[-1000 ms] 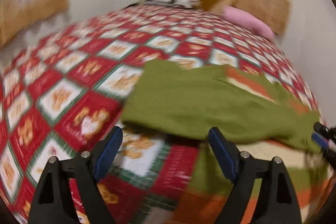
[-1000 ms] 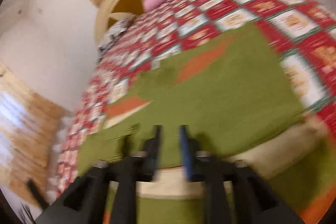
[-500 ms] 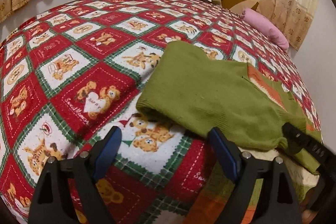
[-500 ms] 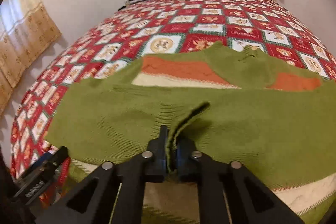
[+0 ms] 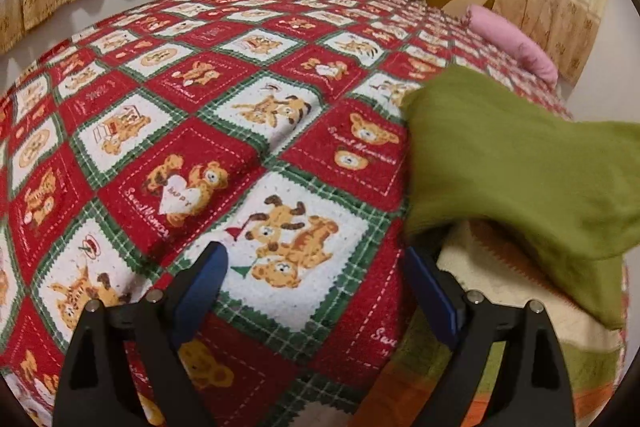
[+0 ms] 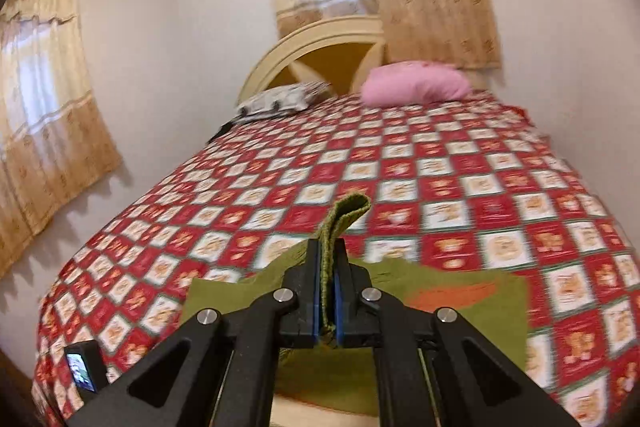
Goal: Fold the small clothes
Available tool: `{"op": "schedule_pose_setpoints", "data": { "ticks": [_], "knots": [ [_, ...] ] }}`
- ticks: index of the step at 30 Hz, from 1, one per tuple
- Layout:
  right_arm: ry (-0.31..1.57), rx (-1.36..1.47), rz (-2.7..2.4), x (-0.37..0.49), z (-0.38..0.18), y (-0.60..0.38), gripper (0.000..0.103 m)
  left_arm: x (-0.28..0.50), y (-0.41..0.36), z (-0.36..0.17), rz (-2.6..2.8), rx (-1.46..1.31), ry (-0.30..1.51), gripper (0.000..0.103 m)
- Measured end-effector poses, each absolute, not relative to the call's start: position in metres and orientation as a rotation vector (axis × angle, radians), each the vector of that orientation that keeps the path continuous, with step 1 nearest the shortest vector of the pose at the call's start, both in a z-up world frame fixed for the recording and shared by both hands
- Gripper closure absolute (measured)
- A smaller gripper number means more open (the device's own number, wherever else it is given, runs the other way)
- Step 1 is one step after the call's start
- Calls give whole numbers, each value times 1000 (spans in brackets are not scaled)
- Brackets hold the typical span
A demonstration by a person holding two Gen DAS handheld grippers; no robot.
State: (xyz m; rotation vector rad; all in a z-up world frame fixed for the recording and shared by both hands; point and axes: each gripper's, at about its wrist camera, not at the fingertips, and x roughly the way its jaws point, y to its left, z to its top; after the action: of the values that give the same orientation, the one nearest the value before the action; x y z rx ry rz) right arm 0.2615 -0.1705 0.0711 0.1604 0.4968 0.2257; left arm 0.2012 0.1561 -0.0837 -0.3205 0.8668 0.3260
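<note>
A small green sweater with orange and cream stripes (image 5: 512,167) lies on the bed, at the right of the left wrist view. Part of it hangs lifted off the quilt. My right gripper (image 6: 328,287) is shut on a folded green edge of the sweater (image 6: 348,215) and holds it up above the rest of the garment (image 6: 440,287). My left gripper (image 5: 320,279) is open and empty, low over the quilt just left of the sweater; its right finger (image 5: 428,291) is near the cream stripe.
The bed has a red, white and green teddy-bear quilt (image 5: 200,155). A pink pillow (image 6: 416,83) and a patterned pillow (image 6: 280,99) lie by the cream headboard (image 6: 320,39). Curtains hang on the walls. A small camera screen (image 6: 82,371) shows at lower left.
My right gripper has risen with the sweater's edge, lifting the green part off the bed. My left gripper has shifted left, so the sweater now sits further right in its view.
</note>
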Motion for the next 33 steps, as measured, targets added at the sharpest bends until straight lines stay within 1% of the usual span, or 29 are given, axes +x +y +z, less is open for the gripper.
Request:
{"op": "schedule_pose_setpoints", "data": {
  "ticks": [4,8,14,16,20,24,26,28,30,33],
  "knots": [
    [547,185,168,263,46,-209,99,205,151,-86,352,-272,893,10],
    [628,184,72,267,7,-237,99,205,151,-87,352,-264,898,9],
    [717,143,-53,272,-45,-258,99,201,149,-81,309,-269,880,9],
    [749,184,-54,272,-59,-265,99,200,144,-77,243,-251,874,9],
    [760,196,-56,272,-68,-269,99,206,128,-72,192,-154,881,9],
    [751,195,-48,271,-67,-269,99,227,122,-75,157,-138,936,9],
    [759,187,-48,273,-69,-269,99,243,124,-78,153,-140,976,6],
    [765,195,-52,273,-72,-269,99,250,127,-75,144,-171,997,5],
    [773,214,-52,274,-76,-273,99,244,127,-71,133,-197,981,5],
    [789,238,-49,277,-81,-277,99,239,116,-72,157,-127,948,6]
  ]
}}
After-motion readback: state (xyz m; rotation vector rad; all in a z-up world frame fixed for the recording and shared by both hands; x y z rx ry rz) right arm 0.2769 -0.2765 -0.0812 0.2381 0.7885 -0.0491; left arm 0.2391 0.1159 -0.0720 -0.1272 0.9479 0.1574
